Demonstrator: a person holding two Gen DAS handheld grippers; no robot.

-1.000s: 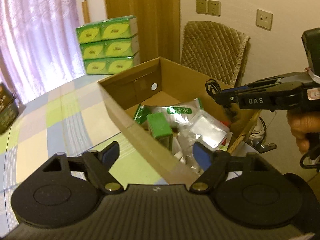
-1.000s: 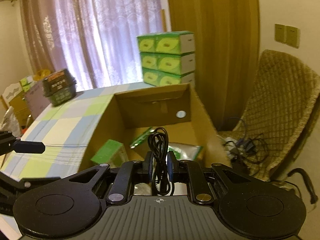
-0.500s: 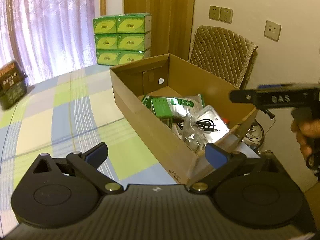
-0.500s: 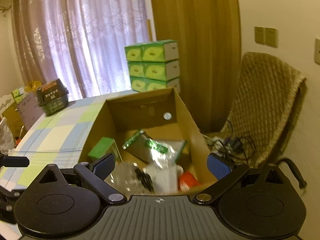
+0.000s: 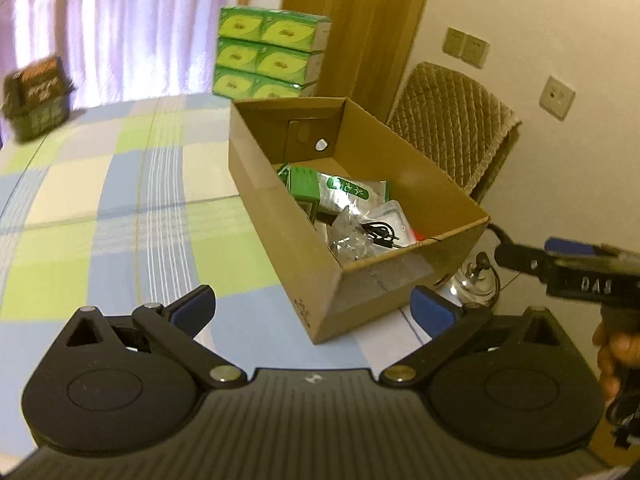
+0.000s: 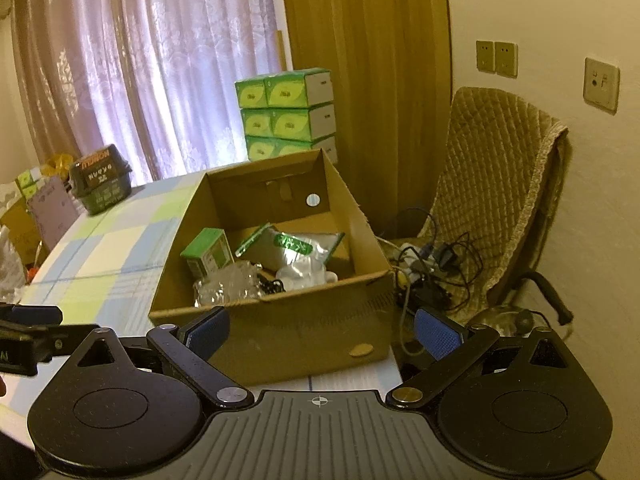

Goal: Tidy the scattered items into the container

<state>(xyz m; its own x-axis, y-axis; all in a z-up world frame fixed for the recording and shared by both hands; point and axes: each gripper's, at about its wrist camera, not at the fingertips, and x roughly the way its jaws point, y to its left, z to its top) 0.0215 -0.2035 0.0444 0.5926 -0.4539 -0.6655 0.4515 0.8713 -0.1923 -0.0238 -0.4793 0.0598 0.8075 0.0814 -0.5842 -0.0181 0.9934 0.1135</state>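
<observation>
Since 1 second ago, the right gripper (image 6: 320, 330) has let go of the black cable (image 5: 378, 232); its jaws now stand wide apart and empty, drawn back from the cardboard box (image 6: 280, 332). The cable lies inside the box, on top of the clear packets near the front wall. The left gripper (image 5: 314, 308) is likewise wide open and holds nothing, as before, but it has pulled back from the box.

Count inside the box: 1 green carton (image 6: 208, 250), 1 white pouch with a green label (image 6: 298, 246), 1 crumpled clear wrapper (image 6: 226, 286), 1 cable. A red item (image 5: 418, 235) shows at the corner, too hidden to identify.

On the checked table (image 5: 100, 200): 1 box, 1 dark basket (image 6: 100, 186), 1 stack of green tissue packs (image 6: 286, 114) in 3 tiers. 1 quilted chair (image 6: 492, 184) stands beside it.
</observation>
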